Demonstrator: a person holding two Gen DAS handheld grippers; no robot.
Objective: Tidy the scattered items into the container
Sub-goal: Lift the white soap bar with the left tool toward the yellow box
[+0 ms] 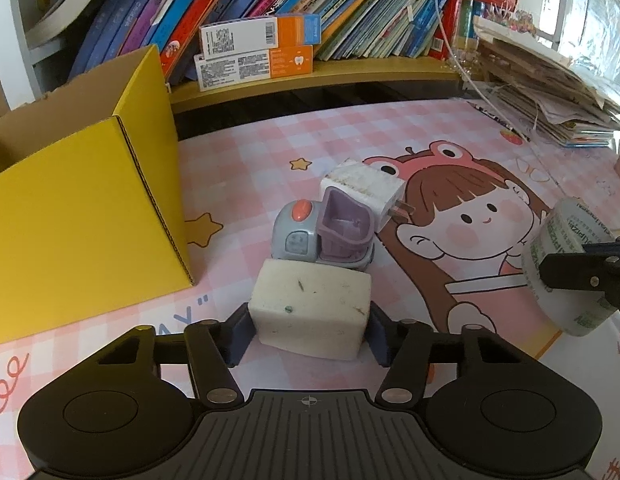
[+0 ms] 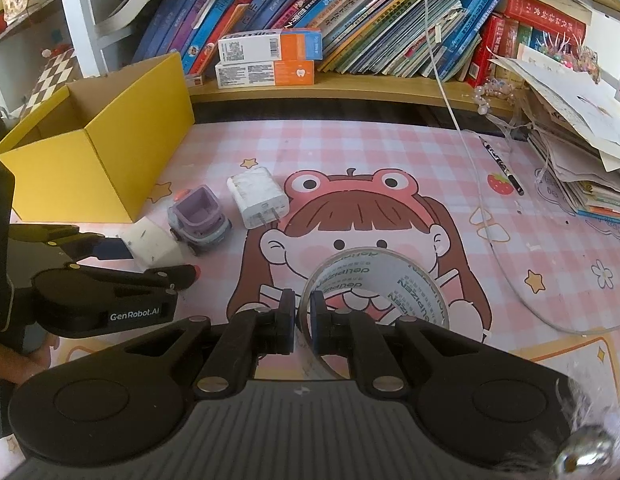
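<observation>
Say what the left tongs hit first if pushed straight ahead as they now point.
Probably the toy truck. The left tongs are shut on the white block, and the truck sits just beyond it, possibly touching. The charger lies behind.

- Left gripper [image 1: 308,326]: low over the mat, jaws level, clamped on either side of a white block [image 1: 310,312].
- Right gripper [image 2: 304,322]: nearly closed, pinching the wall of a tape roll [image 2: 389,280], one finger inside.

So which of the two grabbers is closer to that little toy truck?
Left. The left gripper, clamping the white block, sits just before the toy truck; the right gripper holds the tape roll farther away.
</observation>
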